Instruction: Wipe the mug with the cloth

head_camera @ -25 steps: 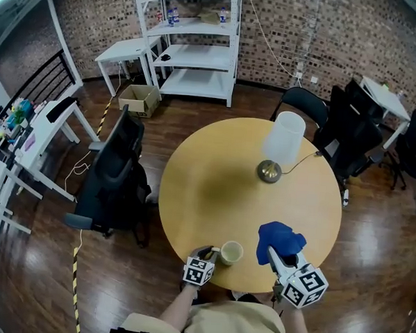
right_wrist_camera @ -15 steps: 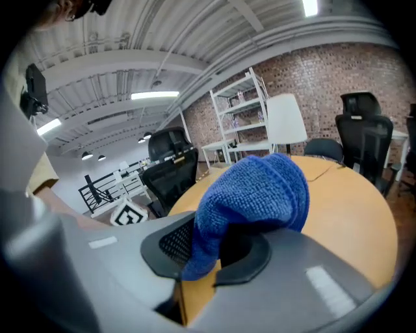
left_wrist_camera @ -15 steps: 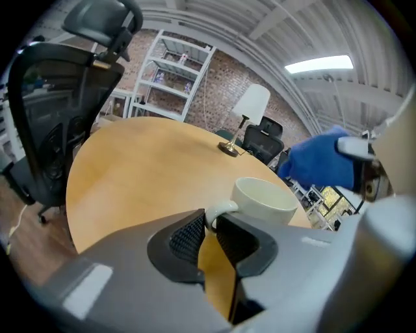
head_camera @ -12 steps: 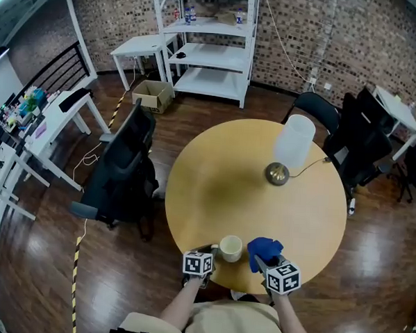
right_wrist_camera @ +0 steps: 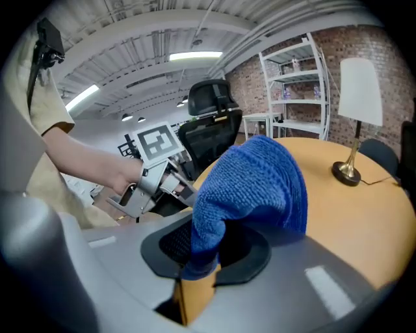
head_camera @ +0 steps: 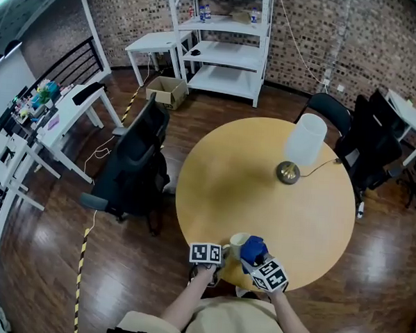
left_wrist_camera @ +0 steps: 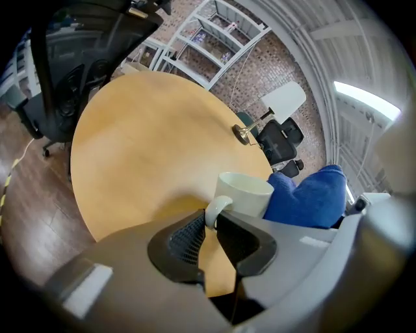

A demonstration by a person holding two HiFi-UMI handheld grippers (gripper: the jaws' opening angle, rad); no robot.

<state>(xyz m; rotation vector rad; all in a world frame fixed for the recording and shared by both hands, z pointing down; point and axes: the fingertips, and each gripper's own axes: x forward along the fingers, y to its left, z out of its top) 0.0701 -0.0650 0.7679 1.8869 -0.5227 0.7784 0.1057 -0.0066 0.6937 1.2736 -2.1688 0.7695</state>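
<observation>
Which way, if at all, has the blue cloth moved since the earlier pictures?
Yes. Judged against the lamp, the cloth in the right tool has moved left and nearer the person, from clear of the mug to right against it.

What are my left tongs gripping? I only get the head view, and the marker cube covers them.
Observer: The left tongs are closed on the handle of the mug.
Operator: And the right tongs?
Observer: The right tongs pinch a fold of the cloth; the rest bunches up above them.
Operator: Is the cloth on the mug?
Observer: The left gripper view shows it against the mug's outer wall, opposite the handle; none shows inside.
</observation>
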